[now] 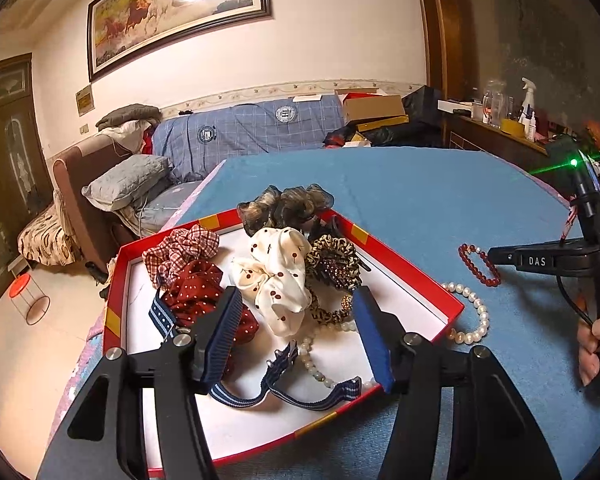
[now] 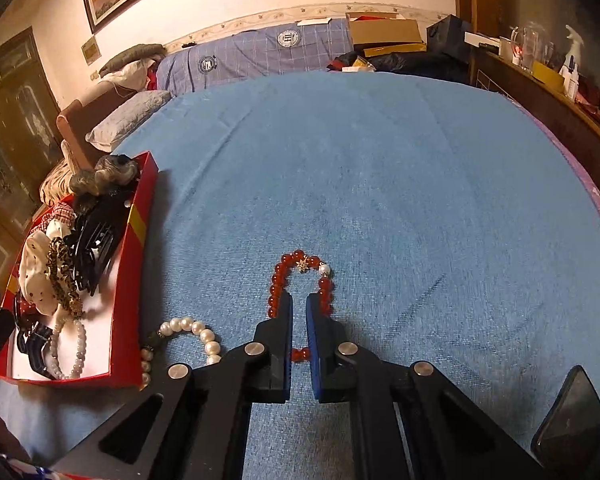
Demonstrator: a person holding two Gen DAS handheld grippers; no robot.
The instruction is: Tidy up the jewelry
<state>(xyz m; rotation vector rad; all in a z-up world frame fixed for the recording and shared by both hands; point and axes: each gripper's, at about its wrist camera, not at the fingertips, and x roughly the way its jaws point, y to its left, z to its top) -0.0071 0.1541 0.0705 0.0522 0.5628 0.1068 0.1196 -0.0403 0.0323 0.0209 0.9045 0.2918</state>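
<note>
**Right jaws pinched on red bead bracelet; left jaws open over box**

Left wrist view, left to right. Red box (image 1: 400, 264) with white floor on blue-covered surface (image 1: 440, 184), holding scrunchies: red checked scrunchie (image 1: 184, 248), dark red dotted scrunchie (image 1: 196, 292), cream cherry-print scrunchie (image 1: 278, 280), leopard-print scrunchie (image 1: 332, 256), grey-brown scrunchie (image 1: 284, 200) at the far rim. Navy striped ribbon (image 1: 284, 396) along the near floor of the box. Left gripper (image 1: 300, 320) over the box, jaws about half open, nothing pressed between the pads. Pearl strand (image 1: 476, 312) draped over the right wall of the box, part inside, part on the surface. Red bead bracelet (image 1: 478, 266) on the surface right of the box, clear of it. A hand (image 1: 596, 344) at the far right edge.

Right wrist view, left to right. Same box (image 2: 140, 248) at the left, black claw clip (image 2: 96, 252) inside. Pearl strand (image 2: 192, 328) just right of its wall. Right gripper (image 2: 299, 304) pointing steeply down at the surface, jaws drawn nearly together, near side of the bracelet (image 2: 300, 260) caught between the pads; far loop, with gold charm and white bead, flat on the surface beyond the tips. Dark phone (image 2: 572, 424) at the lower right.
</note>
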